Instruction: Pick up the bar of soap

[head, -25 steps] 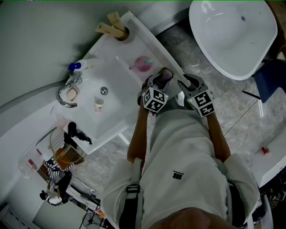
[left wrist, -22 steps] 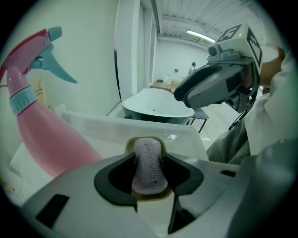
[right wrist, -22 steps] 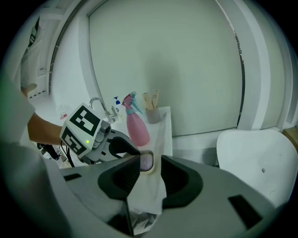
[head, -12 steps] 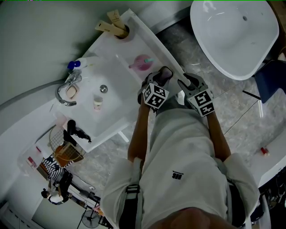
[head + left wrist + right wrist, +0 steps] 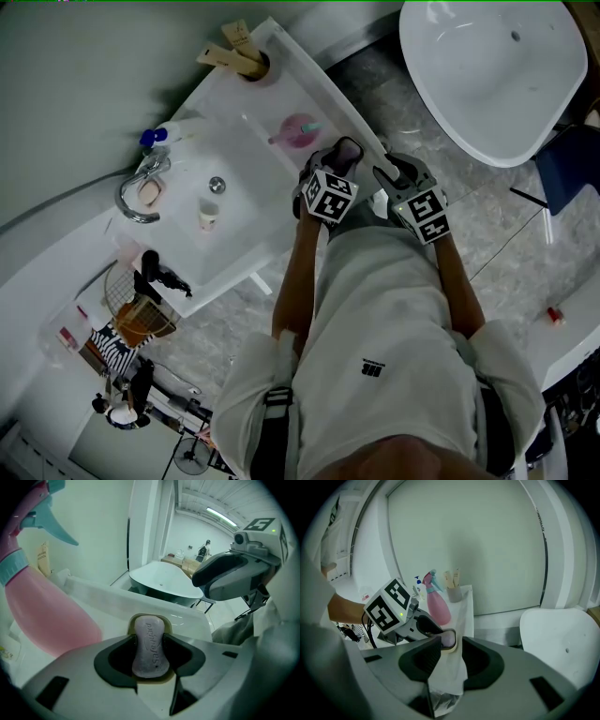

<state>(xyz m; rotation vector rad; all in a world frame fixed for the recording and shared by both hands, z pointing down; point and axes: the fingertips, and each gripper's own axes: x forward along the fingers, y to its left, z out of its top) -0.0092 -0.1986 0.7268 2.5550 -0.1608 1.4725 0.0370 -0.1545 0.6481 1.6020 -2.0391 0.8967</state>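
While the right gripper (image 5: 388, 176) has stayed put in the head view, the left gripper (image 5: 343, 159) has twisted slightly beside the washbasin counter (image 5: 251, 142). Left gripper view: its jaws are clamped on the bar of soap (image 5: 150, 645), near a pink spray bottle (image 5: 44, 616), so the pick looks done. Right gripper view: jaws pinch a crumpled white sheet (image 5: 449, 672).

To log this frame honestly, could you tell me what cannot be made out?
Soap: lower end, left gripper view, behind left gripper body.
White sheet: bottom, right gripper view, behind right gripper body; what it is unclear.
Cup: contents, head view, too small.
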